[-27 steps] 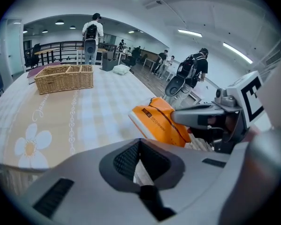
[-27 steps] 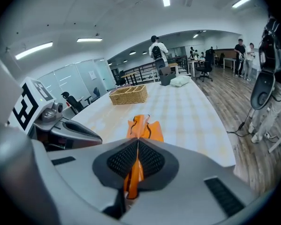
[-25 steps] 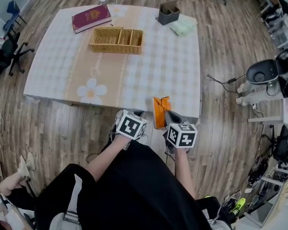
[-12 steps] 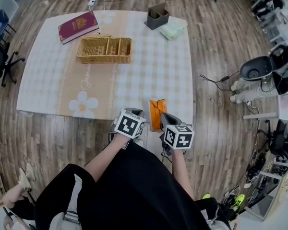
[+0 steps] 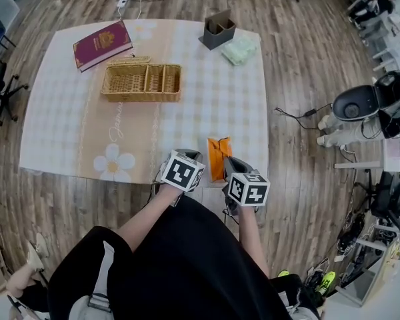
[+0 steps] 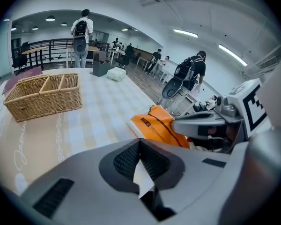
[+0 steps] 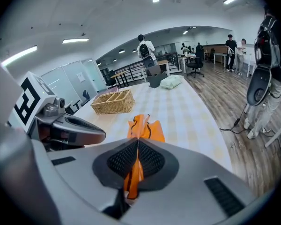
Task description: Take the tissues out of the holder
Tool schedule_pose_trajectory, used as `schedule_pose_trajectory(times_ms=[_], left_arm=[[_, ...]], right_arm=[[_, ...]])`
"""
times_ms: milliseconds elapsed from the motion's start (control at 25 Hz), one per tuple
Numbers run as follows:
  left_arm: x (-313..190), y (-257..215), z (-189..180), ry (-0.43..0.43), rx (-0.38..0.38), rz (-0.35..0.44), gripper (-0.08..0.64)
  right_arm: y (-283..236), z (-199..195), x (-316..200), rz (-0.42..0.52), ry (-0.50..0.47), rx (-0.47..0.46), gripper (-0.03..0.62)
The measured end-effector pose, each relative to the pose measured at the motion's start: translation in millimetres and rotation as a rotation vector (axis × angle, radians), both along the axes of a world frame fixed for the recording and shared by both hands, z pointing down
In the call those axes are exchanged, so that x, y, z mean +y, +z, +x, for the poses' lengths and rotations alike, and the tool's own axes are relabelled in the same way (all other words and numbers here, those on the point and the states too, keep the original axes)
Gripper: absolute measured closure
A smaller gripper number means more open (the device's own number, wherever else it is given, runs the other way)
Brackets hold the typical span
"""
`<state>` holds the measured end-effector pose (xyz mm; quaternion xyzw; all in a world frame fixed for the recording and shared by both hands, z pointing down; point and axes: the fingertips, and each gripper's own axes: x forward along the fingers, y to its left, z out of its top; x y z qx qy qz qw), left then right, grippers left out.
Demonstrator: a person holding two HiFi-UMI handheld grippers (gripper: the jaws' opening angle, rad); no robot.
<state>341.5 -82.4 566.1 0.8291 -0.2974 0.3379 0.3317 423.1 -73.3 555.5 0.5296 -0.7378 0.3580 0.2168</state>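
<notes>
A dark grey holder [image 5: 217, 29] stands at the table's far edge, with a pale green tissue pack [image 5: 239, 49] lying beside it. Both grippers hover at the near edge, far from the holder. My right gripper [image 5: 228, 163] is shut on an orange packet [image 5: 218, 153], which sticks out in front of the jaws [image 7: 143, 125]. The left gripper [image 5: 185, 157] is just left of the packet; its jaws are shut on a thin white sheet [image 6: 143, 177]. In the left gripper view, the right gripper [image 6: 180, 125] and the orange packet [image 6: 154, 125] are close by on the right.
A wicker basket [image 5: 141, 81] with compartments sits mid-table, with a dark red book [image 5: 101, 44] behind it to the left. The checked tablecloth [image 5: 207, 105] has a flower print. A grey round machine [image 5: 360, 105] and cables stand on the wooden floor to the right. People stand far off in the room.
The head view has drifted, so the table sits a little lower and more to the left in the frame. Both grippers and the orange packet keep their places at the near edge.
</notes>
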Motion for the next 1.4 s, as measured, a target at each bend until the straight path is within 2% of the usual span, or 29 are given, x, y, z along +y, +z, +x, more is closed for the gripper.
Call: schedule_pose_trajectory(times_ms=[440, 880, 1080, 1400], left_arm=[[-23, 14, -19, -0.038, 0.043, -0.04, 0.56], [-33, 24, -22, -0.072, 0.049, -0.078, 0.56], [-37, 27, -21, -0.124, 0.03, -0.079, 0.56], [-46, 21, -24, -0.268, 0.011, -0.075, 0.56]], right_arm=[[2, -15, -41, -0.03, -0.018, 0.043, 0.575], [8, -20, -75, -0.048, -0.055, 0.057, 0.575], [10, -14, -102, -0.032, -0.108, 0.068, 0.575], [11, -10, -146, -0.004, -0.213, 0.069, 0.575]])
